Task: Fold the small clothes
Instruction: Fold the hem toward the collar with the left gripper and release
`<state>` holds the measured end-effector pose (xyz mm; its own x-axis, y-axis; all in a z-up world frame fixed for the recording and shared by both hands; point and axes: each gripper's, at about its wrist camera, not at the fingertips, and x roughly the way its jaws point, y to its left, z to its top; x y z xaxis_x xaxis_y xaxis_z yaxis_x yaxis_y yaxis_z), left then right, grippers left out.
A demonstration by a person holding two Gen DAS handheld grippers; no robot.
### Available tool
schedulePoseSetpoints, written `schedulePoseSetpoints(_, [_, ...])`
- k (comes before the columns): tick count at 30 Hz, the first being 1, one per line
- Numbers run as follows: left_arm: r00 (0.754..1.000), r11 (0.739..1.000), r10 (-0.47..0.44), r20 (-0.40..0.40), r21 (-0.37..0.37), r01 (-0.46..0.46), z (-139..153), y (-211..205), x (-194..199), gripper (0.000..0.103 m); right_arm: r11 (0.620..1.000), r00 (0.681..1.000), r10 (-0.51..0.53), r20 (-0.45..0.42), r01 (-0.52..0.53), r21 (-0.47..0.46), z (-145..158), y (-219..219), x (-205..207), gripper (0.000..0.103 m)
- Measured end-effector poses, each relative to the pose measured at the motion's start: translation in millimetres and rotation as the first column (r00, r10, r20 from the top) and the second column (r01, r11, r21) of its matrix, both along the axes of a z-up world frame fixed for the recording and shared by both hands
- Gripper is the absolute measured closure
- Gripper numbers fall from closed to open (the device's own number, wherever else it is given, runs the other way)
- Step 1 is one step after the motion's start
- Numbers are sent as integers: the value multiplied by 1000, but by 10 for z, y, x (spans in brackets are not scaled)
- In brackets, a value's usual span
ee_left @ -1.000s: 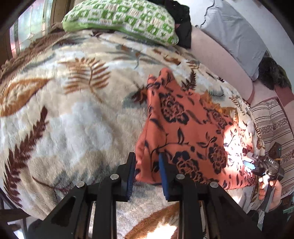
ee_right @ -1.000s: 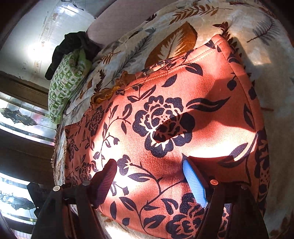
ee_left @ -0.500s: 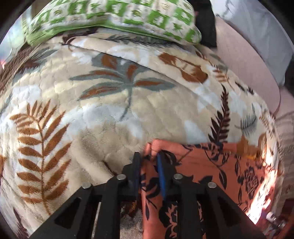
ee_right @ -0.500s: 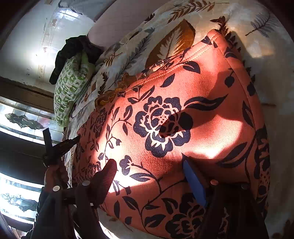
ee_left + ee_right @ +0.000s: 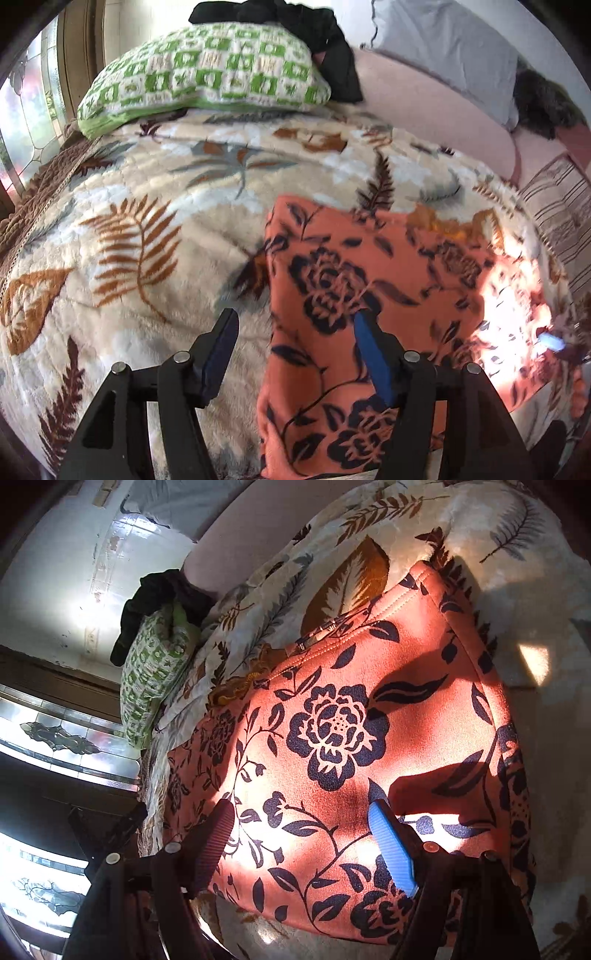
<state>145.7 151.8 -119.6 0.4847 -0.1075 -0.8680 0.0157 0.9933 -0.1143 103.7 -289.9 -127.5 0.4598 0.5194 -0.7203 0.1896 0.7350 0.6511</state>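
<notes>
Left hand-held gripper (image 5: 293,328) just opened wide, nothing held; orange flower cloth (image 5: 369,295) edge lies btwn fingers. Right hand-held gripper (image 5: 303,819) open too, over cloth. Green pillow (image 5: 207,77) at 12.

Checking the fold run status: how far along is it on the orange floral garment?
Done: the orange floral garment lies doubled flat on the leaf-print blanket, edges roughly stacked. In hand: nothing. The left gripper has just been opening, its fingers straddling the garment's left edge without pressing it; the right gripper hovers open above it. Left: probably another fold, if a smaller bundle is wanted.
</notes>
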Motion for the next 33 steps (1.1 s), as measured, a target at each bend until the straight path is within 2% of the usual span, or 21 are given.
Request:
schedulePoseSetpoints(1, [997,999,37,-71,38,-34,-215,56,23,37,1000,1000,-4,8,4,12,12,-3,-36,25])
schedulePoseSetpoints(2, [994,998,55,-94,-1,-56,-350,134,15,34,1000,1000,-8,5,8,27,0,-8,-68,24])
schedulePoseSetpoints(3, [996,997,71,-57,-28,-73,-316,177,-19,34,999,1000,-12,-9,13,37,-43,-23,-85,23])
schedulePoseSetpoints(5, [994,996,95,-51,6,-94,-164,137,-49,35,999,997,-42,-59,43,14,-180,-110,-109,22])
schedulePoseSetpoints(6, [996,996,88,-24,15,-88,-49,96,-80,36,996,994,-84,-72,87,31,-204,-186,-165,22])
schedulePoseSetpoints(8, [997,997,66,49,28,-67,190,-15,-184,32,990,993,-114,7,113,90,-51,-272,-316,22])
schedulePoseSetpoints(10, [994,998,39,100,39,-43,365,-177,-283,25,988,987,-149,54,146,57,132,-342,-501,22])
schedulePoseSetpoints(11, [993,999,22,116,40,-27,418,-281,-321,23,982,983,-175,63,170,78,173,-389,-617,22])
schedulePoseSetpoints(14, [992,998,-53,111,49,48,463,-657,-382,23,946,962,-272,34,261,192,74,-449,-1065,22])
schedulePoseSetpoints(18, [987,987,-130,98,106,119,461,-1130,-425,23,920,950,-310,-37,309,240,-215,-403,-1447,22])
schedulePoseSetpoints(21, [981,981,-161,105,130,147,486,-1333,-508,23,895,936,-341,-89,352,274,-386,-430,-1484,22])
schedulePoseSetpoints(33, [983,981,-152,102,139,137,526,-1458,-556,23,856,903,-421,-85,426,293,-347,-581,-1172,21])
